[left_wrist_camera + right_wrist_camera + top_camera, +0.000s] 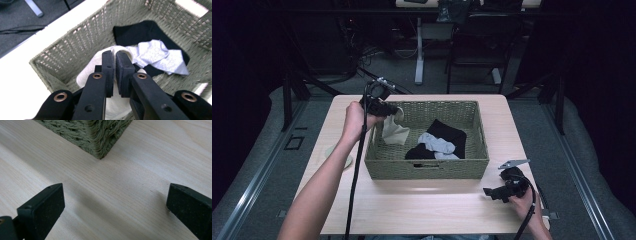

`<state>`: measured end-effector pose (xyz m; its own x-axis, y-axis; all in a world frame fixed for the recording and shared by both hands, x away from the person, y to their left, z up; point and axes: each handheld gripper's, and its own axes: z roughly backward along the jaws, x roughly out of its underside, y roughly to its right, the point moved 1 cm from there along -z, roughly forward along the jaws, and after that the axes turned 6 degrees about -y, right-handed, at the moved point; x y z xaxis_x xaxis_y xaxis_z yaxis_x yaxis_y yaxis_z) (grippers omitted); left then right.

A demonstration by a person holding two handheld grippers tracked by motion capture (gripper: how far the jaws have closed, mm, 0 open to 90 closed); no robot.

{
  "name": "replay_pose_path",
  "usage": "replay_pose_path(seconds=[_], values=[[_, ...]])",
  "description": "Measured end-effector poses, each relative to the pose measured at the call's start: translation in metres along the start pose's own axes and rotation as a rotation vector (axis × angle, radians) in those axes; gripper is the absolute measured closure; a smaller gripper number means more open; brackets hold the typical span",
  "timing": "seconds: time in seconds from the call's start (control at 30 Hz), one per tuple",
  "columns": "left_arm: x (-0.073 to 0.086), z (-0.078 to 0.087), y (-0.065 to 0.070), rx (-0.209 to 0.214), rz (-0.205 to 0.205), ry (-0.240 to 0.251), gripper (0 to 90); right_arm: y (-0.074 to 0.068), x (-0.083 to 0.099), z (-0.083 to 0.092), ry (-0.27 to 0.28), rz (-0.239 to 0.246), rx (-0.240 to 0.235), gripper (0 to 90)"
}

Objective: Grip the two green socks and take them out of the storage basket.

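Pinching a cream-white cloth sock [87, 72], the left hand-held gripper [384, 107] hangs over the upper left corner of the woven green wicker basket [427, 167]; the right hand-held gripper [113, 205], spread wide, rests at lower right on the pale wooden counter [422, 200].

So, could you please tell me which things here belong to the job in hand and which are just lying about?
In the job:
- left gripper, jaws shut on the cream sock
- woven basket, which the sock hangs over

Lying about:
- black sock and grey sock in the basket
- round pale piece on the table, left of the basket
- right gripper, jaws open, beside the basket
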<state>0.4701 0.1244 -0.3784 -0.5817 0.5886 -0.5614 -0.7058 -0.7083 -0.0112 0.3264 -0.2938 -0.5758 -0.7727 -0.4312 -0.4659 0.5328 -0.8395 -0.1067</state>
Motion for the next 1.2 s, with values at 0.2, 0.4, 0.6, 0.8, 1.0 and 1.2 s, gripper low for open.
replay_pose_path(seconds=[0.2,0.4,0.6,0.8,1.0,1.2], values=[[-0.007,0.024,-0.005,0.008,0.003,0.043,85.9,-0.001,0.0,-0.001,0.002,-0.003,0.003,1.0],[-0.009,0.047,-0.011,-0.007,0.005,0.069,85.9,-0.001,0.0,-0.001,0.0,-0.002,-0.001,1.0],[-0.005,0.07,-0.021,-0.035,0.027,0.1,85.9,-0.001,0.0,-0.001,0.007,-0.003,-0.005,1.0],[0.007,0.088,-0.036,-0.052,0.065,0.119,85.9,-0.001,-0.001,-0.001,0.003,0.0,-0.006,1.0],[0.024,0.103,-0.05,-0.101,0.107,0.134,85.9,-0.001,0.0,-0.001,0.006,-0.003,-0.002,1.0],[0.05,0.114,-0.065,-0.143,0.143,0.118,85.9,-0.001,0.0,-0.001,0.004,-0.002,0.003,1.0]])
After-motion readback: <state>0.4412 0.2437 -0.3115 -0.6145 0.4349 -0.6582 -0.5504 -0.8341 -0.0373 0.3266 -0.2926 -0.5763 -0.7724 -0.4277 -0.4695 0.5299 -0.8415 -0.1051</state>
